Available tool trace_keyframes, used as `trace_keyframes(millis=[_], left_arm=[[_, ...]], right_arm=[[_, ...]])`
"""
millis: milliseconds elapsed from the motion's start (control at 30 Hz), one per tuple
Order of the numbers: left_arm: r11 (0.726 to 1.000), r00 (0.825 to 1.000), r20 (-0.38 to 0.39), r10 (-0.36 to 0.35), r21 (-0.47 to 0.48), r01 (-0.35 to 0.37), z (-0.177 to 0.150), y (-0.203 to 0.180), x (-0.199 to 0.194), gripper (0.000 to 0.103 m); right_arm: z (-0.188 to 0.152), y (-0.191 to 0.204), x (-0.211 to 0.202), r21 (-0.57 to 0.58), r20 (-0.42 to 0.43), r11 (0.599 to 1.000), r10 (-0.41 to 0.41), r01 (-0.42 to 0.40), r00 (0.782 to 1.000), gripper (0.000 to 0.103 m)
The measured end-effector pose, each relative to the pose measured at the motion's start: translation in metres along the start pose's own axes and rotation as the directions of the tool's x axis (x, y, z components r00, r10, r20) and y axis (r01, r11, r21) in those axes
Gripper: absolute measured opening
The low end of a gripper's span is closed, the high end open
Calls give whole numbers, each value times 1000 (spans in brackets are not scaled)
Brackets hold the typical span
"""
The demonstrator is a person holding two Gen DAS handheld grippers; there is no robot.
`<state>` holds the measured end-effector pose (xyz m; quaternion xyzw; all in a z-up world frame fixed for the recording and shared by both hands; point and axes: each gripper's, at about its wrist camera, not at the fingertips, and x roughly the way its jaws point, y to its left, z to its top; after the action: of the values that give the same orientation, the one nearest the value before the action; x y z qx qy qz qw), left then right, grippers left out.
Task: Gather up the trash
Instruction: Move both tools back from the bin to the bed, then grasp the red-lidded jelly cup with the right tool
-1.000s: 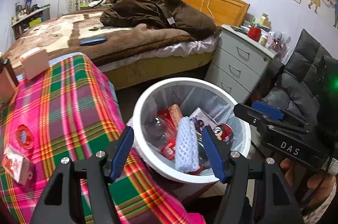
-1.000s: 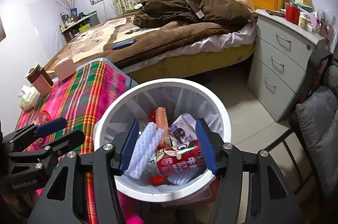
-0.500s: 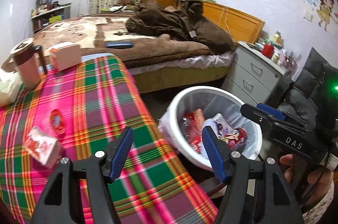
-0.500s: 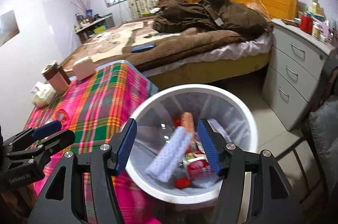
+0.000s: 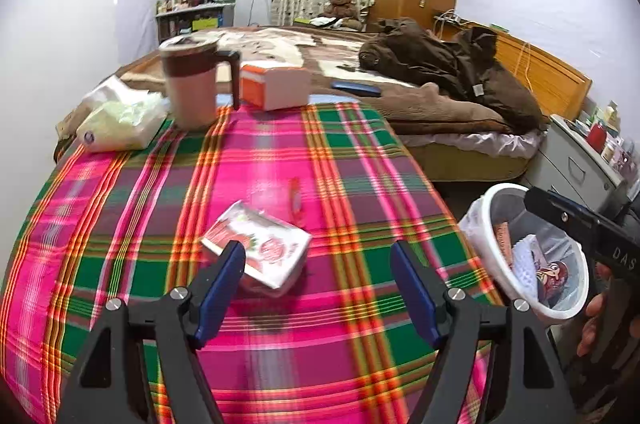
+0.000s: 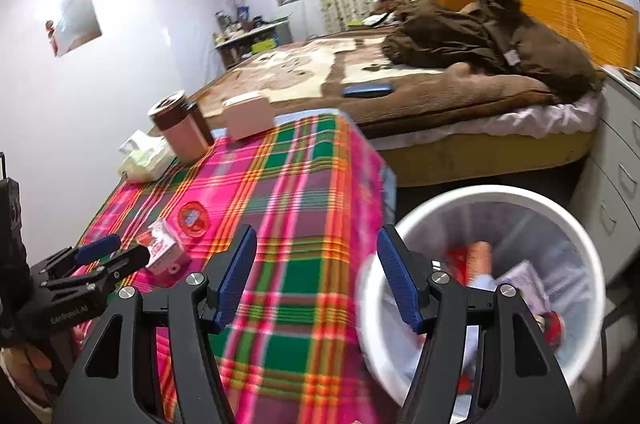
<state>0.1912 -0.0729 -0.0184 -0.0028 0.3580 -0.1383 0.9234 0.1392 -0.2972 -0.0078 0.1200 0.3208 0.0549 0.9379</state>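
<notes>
The left gripper (image 5: 318, 266) hangs over the plaid tablecloth (image 5: 280, 163), its jaws spread wide and holding nothing. One small red-and-white carton (image 5: 258, 252) lies on the cloth just beyond its left fingertip. A little farther is one flat red wrapper (image 5: 295, 197). The right gripper (image 6: 318, 264), also spread and empty, straddles the table's right edge and the rim of one white trash bin (image 6: 496, 193) holding several discarded packets. At the far end stand one mug (image 5: 192, 83), one box (image 5: 276, 85) and one tissue pack (image 5: 120, 123).

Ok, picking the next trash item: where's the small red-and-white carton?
The carton lies on the plaid tablecloth, just ahead of the open left gripper, with a red lid just beyond it.
</notes>
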Motion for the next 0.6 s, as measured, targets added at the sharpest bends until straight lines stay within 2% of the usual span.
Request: trace_keyframes(millis=[167, 300, 400, 500, 600], left_arm=[[999, 998, -54, 45, 5, -44, -11, 15, 15, 77], [995, 990, -102, 99, 10, -98, -17, 28, 29, 77], [994, 986, -122, 112, 9, -112, -18, 39, 39, 77], [995, 987, -126, 96, -20, -99, -16, 53, 42, 77], [990, 983, -120, 141, -13, -144, -14, 65, 43, 77]], right_arm=[[4, 24, 21, -33, -38, 998, 57, -58, 998, 64], [8, 41, 39, -61, -84, 995, 68, -73, 994, 64], [10, 52, 51, -71, -106, 993, 88, -96, 990, 64], [11, 60, 62, -80, -128, 990, 106, -117, 986, 64], [12, 64, 73, -77, -152, 989, 111, -123, 982, 64]])
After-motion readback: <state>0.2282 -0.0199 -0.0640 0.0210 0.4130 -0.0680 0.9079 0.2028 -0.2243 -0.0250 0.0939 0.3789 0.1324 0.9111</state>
